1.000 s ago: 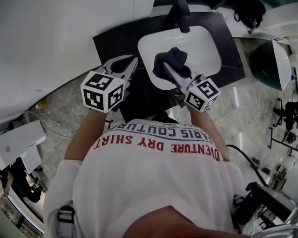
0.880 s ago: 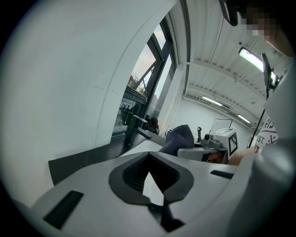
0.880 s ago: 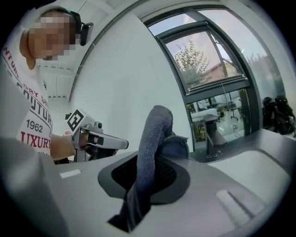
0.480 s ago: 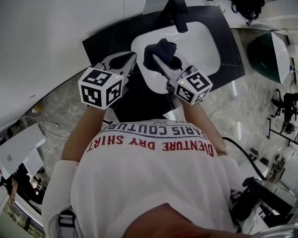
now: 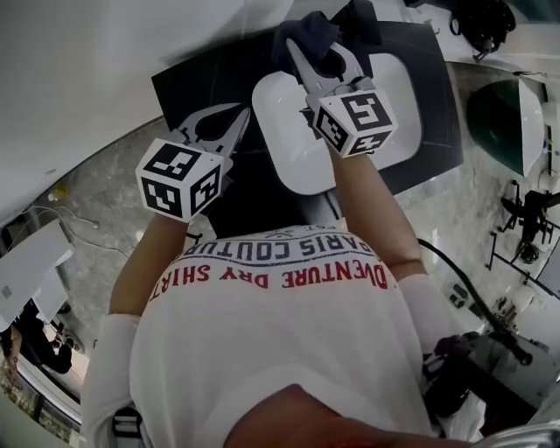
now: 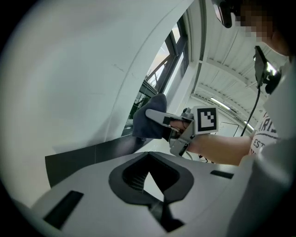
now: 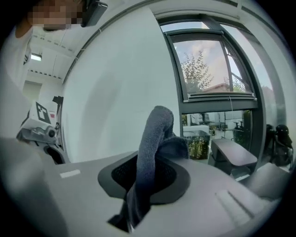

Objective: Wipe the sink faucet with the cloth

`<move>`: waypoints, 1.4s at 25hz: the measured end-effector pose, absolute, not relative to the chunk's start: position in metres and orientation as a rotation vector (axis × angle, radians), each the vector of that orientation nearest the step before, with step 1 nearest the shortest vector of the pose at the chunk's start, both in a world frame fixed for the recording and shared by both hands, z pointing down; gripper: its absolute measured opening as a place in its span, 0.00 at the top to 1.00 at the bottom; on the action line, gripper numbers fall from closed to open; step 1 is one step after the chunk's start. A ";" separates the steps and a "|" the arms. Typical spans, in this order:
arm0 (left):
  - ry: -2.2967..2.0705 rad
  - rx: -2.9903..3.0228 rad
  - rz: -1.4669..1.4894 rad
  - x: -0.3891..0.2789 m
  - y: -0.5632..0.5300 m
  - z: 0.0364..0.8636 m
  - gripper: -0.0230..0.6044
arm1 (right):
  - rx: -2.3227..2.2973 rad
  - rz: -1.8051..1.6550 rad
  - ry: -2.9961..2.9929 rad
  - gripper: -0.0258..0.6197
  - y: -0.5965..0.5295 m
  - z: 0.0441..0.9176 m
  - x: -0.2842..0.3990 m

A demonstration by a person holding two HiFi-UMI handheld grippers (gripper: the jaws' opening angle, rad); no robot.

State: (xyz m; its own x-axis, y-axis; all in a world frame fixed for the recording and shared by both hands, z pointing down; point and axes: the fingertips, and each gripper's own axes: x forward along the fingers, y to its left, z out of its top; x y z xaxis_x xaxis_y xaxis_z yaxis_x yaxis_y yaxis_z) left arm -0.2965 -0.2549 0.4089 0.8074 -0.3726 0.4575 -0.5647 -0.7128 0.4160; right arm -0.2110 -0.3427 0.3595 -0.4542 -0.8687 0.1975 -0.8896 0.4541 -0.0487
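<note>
the white sink is let into a dark worktop; your right gripper reaches across the basin to its back edge, and the head view shows nothing lying on the bare white part of the bowl; the right claw is clamped on the cloth, a dark blue-grey knitted rag; in the right gripper view the cloth is pinched where the right gripper brings its jaws together, then rises in a thick fold over the grey jaw plates; the cloth sits at the sink's back edge, just beside the dark faucet; i cannot tell whether the two touch;

your left gripper hangs over the worktop's left part, just off the sink's left rim; in the left gripper view the left gripper has its jaws brought together with nothing between them; that view also catches the right gripper with the cloth bunched round its tips;

writing: each gripper carries a cube with black-and-white square markers, the left cube and the right cube; your white shirt shows, upside down from the head view, a red line reading "dventure dry shirt" and above it a dark line of which "couture" can be made out.
</note>
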 end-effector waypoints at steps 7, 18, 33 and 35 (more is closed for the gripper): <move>-0.709 2.409 0.465 -0.307 -0.272 0.425 0.96 | 1.798 0.236 -2.301 0.88 -0.390 0.411 -0.186; -0.674 2.360 0.502 -0.312 -0.273 0.452 0.96 | 1.947 0.327 -2.040 0.88 -0.410 0.459 -0.144; -0.646 2.361 0.499 -0.314 -0.270 0.452 0.96 | 2.044 0.243 -2.026 0.88 -0.400 0.418 -0.145; -0.646 2.369 0.492 -0.314 -0.269 0.447 0.96 | 2.068 0.218 -2.036 0.88 -0.395 0.403 -0.145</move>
State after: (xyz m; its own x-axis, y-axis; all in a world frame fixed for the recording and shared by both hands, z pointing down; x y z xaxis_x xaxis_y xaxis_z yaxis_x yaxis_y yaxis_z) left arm -0.3143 -0.2690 0.4472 0.8103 -0.3236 0.4886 -0.5573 -0.6834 0.4716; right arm -0.1450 -0.3948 0.4030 0.0231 -0.9639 0.2653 -0.9982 -0.0077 0.0590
